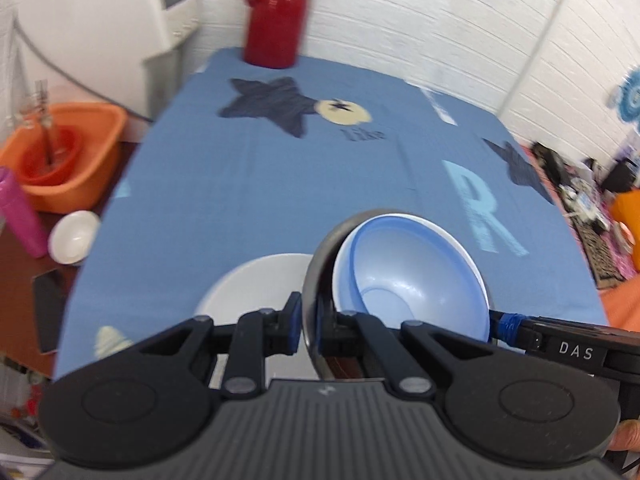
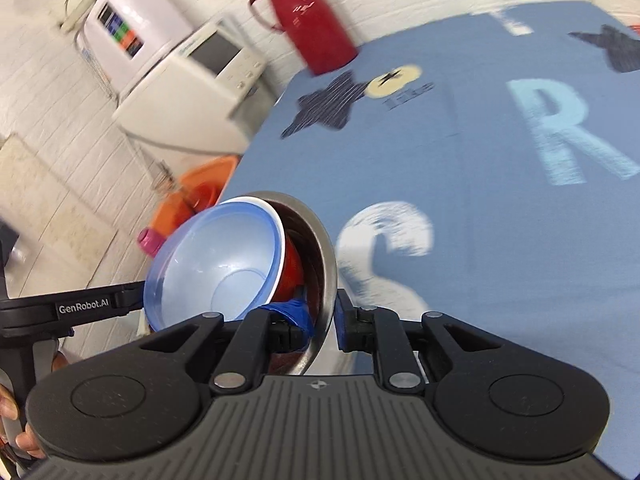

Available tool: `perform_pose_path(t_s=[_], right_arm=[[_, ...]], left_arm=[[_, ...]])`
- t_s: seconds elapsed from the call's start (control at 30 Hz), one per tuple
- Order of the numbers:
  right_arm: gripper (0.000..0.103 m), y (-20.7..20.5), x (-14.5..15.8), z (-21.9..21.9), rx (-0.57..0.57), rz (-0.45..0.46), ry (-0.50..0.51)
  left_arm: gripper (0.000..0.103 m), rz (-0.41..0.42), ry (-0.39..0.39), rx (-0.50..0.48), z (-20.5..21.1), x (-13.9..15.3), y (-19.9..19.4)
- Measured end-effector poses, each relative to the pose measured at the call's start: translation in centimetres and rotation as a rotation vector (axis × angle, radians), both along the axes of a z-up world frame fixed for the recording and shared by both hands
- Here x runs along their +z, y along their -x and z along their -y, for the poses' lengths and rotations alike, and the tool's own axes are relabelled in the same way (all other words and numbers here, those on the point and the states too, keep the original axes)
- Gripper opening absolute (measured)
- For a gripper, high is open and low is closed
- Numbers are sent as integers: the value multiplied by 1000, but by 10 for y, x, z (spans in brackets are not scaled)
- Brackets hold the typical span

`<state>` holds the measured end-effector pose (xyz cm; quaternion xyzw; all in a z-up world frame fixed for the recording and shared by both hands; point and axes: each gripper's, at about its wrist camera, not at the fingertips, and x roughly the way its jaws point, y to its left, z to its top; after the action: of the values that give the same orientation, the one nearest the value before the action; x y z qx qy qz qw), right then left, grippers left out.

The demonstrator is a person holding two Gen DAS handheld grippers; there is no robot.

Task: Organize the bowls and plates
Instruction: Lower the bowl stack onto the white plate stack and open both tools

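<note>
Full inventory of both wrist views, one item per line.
steel bowl: 1, silver, tilted, held above the table.
blue bowl: 1, light blue, nested in steel bowl.
red bowl: 1, between blue and steel bowls.
white plate: 1, on tablecloth under the bowls.
tablecloth: 1, blue, stars and letters.
red jug: 1, table's far end.
orange tub: 1, left of table.
small white bowl: 1, beside the tub.
pink bottle: 1, far left.
left gripper: clamps steel rim.
right gripper: clamps steel rim.
</note>
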<state>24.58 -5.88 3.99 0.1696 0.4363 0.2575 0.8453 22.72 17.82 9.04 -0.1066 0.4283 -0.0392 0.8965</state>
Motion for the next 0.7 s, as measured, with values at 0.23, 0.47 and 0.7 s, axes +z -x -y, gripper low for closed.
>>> perform_pose_path(t_s=[0.23, 0.47, 0.7], right_arm=[[0, -7, -19, -41, 70, -64, 108], [0, -10, -29, -50, 81, -70, 189], [3, -13, -28, -51, 91, -73, 192]], left_arm=[[0, -60, 34, 57, -39, -36, 4], [0, -85, 85, 47, -46, -61, -2], [0, -61, 82, 41, -50, -61, 0]])
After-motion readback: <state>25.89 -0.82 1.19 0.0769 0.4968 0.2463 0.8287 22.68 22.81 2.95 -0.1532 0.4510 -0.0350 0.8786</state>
